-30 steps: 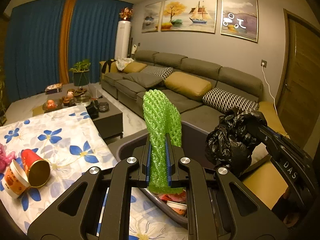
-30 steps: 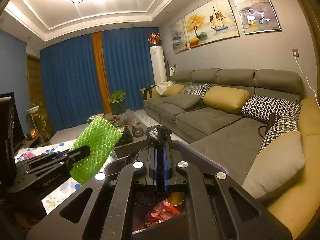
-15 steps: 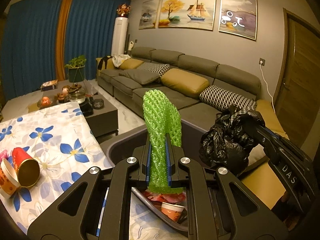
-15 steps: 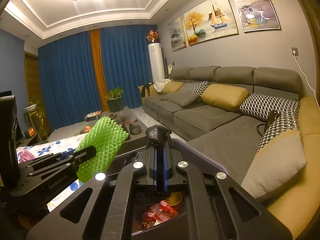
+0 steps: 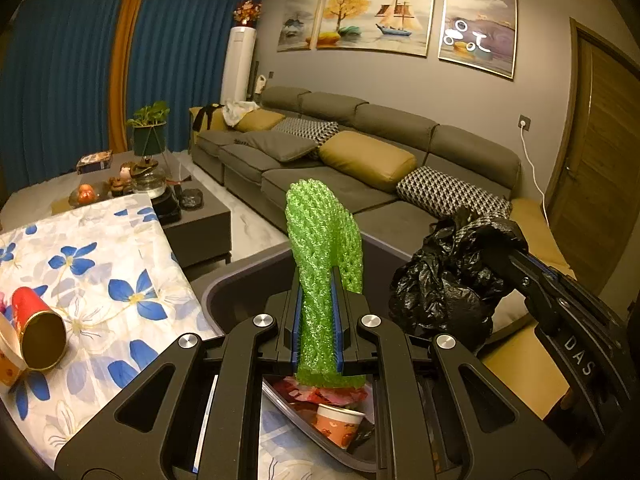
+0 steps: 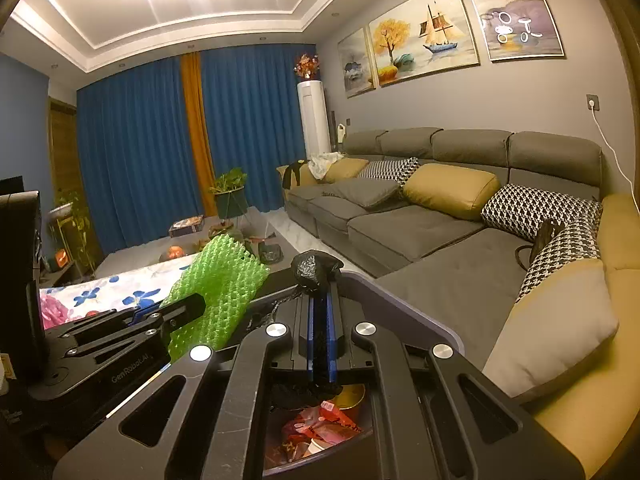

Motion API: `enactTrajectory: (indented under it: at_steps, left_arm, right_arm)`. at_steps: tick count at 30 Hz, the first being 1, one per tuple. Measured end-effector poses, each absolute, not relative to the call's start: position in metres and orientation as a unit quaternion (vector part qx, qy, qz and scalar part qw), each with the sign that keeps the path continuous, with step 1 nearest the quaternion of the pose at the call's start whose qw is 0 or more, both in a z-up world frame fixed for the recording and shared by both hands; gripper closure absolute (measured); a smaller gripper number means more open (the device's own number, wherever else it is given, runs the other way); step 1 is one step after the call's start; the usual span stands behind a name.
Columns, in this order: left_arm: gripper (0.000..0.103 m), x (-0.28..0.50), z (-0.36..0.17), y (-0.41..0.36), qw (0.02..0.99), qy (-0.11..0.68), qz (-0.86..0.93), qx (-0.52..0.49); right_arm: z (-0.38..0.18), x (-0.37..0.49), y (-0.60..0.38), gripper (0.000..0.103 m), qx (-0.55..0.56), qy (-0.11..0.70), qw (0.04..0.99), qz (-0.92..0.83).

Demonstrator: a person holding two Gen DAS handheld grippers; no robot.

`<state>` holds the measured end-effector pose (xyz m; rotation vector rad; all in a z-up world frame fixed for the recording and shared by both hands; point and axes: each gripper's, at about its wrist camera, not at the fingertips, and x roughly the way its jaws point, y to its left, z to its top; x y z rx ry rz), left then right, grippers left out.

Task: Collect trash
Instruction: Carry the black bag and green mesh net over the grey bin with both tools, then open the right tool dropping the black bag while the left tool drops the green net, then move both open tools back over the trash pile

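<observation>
Both grippers are clamped above the trash bin [image 5: 240, 292]: the left gripper [image 5: 317, 320] pinches green foam netting [image 5: 324, 240], the right gripper [image 6: 320, 336] the black bag [image 5: 444, 284]. The netting looks light, soft and springy, so this mid-length grip suits it.

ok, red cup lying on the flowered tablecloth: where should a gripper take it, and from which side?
Grip the red cup across its side wall near the middle, coming from above. It lies on its side on the tablecloth, open mouth toward the camera, so the round wall is free on both flanks. A second cup sits close beside its mouth, so stay off the rim.
</observation>
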<state>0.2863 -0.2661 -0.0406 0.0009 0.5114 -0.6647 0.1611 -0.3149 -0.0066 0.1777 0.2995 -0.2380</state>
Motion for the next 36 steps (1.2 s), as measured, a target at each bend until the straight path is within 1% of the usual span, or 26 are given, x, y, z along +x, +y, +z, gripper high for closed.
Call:
enactTrajectory:
  at_steps: [5,7,8,10,11,12,13,15,16,17,18,19,21,23,25,26,30,33,36]
  left_arm:
    - [0.091,0.289,-0.043,-0.266,0.911,0.255,-0.325,-0.003]
    - [0.089,0.29,-0.043,-0.267,0.911,0.254,-0.325,-0.003]
    - [0.087,0.29,-0.044,-0.268,0.91,0.255,-0.328,-0.003]
    - [0.08,0.292,-0.045,-0.269,0.906,0.259,-0.335,-0.001]
    - [0.07,0.292,-0.046,-0.269,0.906,0.259,-0.334,-0.001]
    - [0.056,0.293,-0.046,-0.268,0.909,0.258,-0.329,-0.001]
    - [0.051,0.294,-0.047,-0.265,0.91,0.257,-0.325,-0.005]
    - [0.037,0.295,-0.047,-0.258,0.913,0.256,-0.319,-0.017]
    - [0.034,0.296,-0.047,-0.255,0.915,0.255,-0.311,-0.021]
    - [0.027,0.297,-0.046,-0.252,0.917,0.253,-0.307,-0.025]
    - [0.021,0.297,-0.045,-0.247,0.92,0.25,-0.301,-0.031]
    - [0.019,0.297,-0.044,-0.243,0.922,0.249,-0.296,-0.036]
    - [0.015,0.295,-0.041,-0.236,0.925,0.244,-0.287,-0.042]
    - [0.012,0.292,-0.036,-0.23,0.93,0.236,-0.277,-0.042]
    - [0.01,0.287,-0.033,-0.222,0.937,0.228,-0.261,-0.04]
    - [0.009,0.286,-0.032,-0.217,0.939,0.226,-0.256,-0.04]
    - [0.009,0.275,-0.028,-0.193,0.951,0.217,-0.217,-0.039]
    - [0.008,0.265,-0.026,-0.174,0.96,0.206,-0.186,-0.031]
    - [0.007,0.255,-0.025,-0.146,0.967,0.201,-0.153,-0.032]
  right_arm:
    - [-0.01,0.164,-0.315,0.097,0.091,0.154,0.977,-0.116]
    - [-0.01,0.166,-0.316,0.097,0.091,0.155,0.977,-0.116]
    - [-0.01,0.167,-0.316,0.097,0.092,0.155,0.977,-0.116]
    - [-0.011,0.168,-0.318,0.097,0.093,0.157,0.976,-0.116]
    - [-0.011,0.169,-0.319,0.097,0.094,0.158,0.976,-0.117]
    - [-0.011,0.17,-0.319,0.097,0.095,0.159,0.976,-0.118]
    - [-0.012,0.17,-0.319,0.097,0.095,0.16,0.975,-0.118]
    - [-0.013,0.172,-0.32,0.097,0.095,0.161,0.975,-0.118]
    - [-0.014,0.172,-0.32,0.095,0.096,0.161,0.975,-0.119]
    - [-0.014,0.172,-0.321,0.091,0.097,0.16,0.975,-0.119]
    - [-0.015,0.173,-0.321,0.081,0.098,0.161,0.975,-0.12]
    - [-0.015,0.173,-0.32,0.071,0.098,0.16,0.975,-0.121]
    - [-0.016,0.173,-0.32,0.064,0.099,0.156,0.975,-0.123]
    - [-0.015,0.172,-0.319,0.063,0.099,0.156,0.975,-0.124]
    - [-0.014,0.169,-0.316,0.056,0.098,0.152,0.976,-0.125]
    - [-0.014,0.167,-0.315,0.055,0.098,0.15,0.976,-0.126]
    - [-0.009,0.159,-0.311,0.043,0.095,0.139,0.977,-0.129]
    - [-0.005,0.149,-0.306,0.036,0.093,0.128,0.979,-0.131]
    - [-0.004,0.144,-0.299,0.034,0.093,0.126,0.979,-0.129]
